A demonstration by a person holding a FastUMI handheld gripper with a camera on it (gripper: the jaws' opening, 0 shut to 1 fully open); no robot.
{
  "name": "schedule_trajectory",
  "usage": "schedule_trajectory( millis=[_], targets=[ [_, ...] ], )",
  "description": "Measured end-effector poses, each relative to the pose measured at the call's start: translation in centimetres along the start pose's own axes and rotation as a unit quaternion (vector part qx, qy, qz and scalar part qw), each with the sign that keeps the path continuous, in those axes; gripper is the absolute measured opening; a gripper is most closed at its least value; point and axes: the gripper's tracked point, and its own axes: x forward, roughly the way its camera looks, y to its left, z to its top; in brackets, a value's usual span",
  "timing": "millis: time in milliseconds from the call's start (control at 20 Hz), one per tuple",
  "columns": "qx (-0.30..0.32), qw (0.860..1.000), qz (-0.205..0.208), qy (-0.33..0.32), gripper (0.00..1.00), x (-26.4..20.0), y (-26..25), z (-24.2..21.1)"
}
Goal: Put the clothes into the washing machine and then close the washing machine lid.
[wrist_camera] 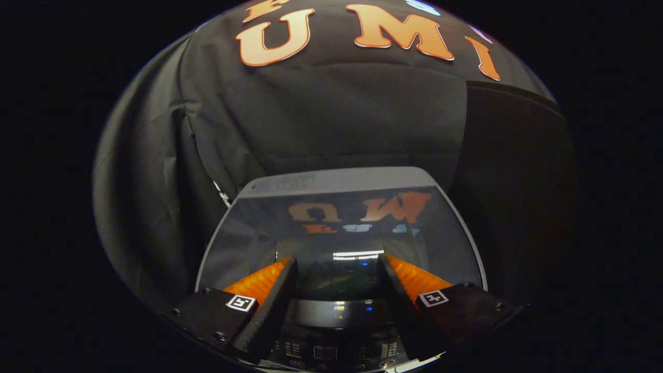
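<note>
glossy washing machine lid (339,228) lies closed just under and ahead of the spread, empty gripper (336,264).

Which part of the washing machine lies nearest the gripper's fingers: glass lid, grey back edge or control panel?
The control panel, with rows of small buttons, lies under the open gripper; the glass lid and grey back edge lie beyond.

1. Rides on the gripper (336,269), facing forward along its two spread fingers (269,305).
2. Sits just above the washing machine (339,181), tilted down over its closed glass lid (336,228).
3. Takes in the control panel (331,352) nearest, the booth wall (321,119) far beyond.
</note>
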Motion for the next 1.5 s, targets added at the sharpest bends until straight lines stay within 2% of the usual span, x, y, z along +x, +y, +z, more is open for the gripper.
schedule_trajectory(
  millis=[200,550,800,1050,1200,1350,1500],
  targets=[
    [-0.008,1.0,0.01,-0.014,0.99,-2.5,0.1,3.8],
    [-0.052,0.99,0.025,-0.131,0.98,-11.3,-0.5,17.3],
    [-0.039,0.979,0.022,-0.199,0.98,-18.1,-1.9,21.8],
    [-0.04,0.967,-0.019,-0.253,0.97,-28.0,-8.4,24.2],
    [-0.038,0.957,-0.047,-0.283,0.97,-34.1,-14.7,25.4],
    [-0.047,0.952,-0.07,-0.296,0.97,-39.4,-20.7,24.9],
    [-0.044,0.95,-0.075,-0.301,0.97,-44.0,-25.7,23.6]
  ],
)
